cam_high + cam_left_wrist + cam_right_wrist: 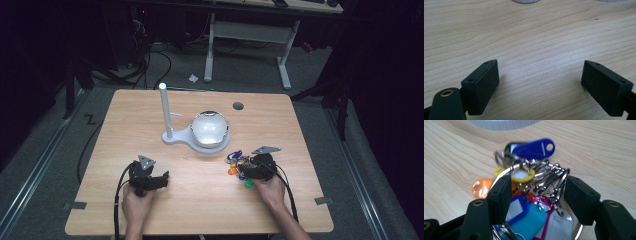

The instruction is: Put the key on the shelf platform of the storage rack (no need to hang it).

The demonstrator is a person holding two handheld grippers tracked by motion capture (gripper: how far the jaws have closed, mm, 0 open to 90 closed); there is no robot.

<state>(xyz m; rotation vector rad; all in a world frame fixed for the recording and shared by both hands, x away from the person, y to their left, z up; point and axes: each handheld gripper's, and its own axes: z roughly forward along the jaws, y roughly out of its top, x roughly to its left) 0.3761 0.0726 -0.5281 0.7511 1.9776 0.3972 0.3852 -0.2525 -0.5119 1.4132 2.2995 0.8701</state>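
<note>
A bunch of coloured key tags on a metal ring lies on the wooden table, just in front of the white stand. In the right gripper view the dark blue tag lies farthest out, with yellow, orange, light blue and pink tags and metal clips nearer. My right gripper is open, its jaws standing either side of the bunch; the high view has this right gripper over the tags. My left gripper rests open on bare wood, and the left gripper holds nothing.
A white stand with an upright post and a round shiny dome sits mid-table behind the tags. A grey cable hole lies near the far edge. Desk legs and cables stand on the floor beyond.
</note>
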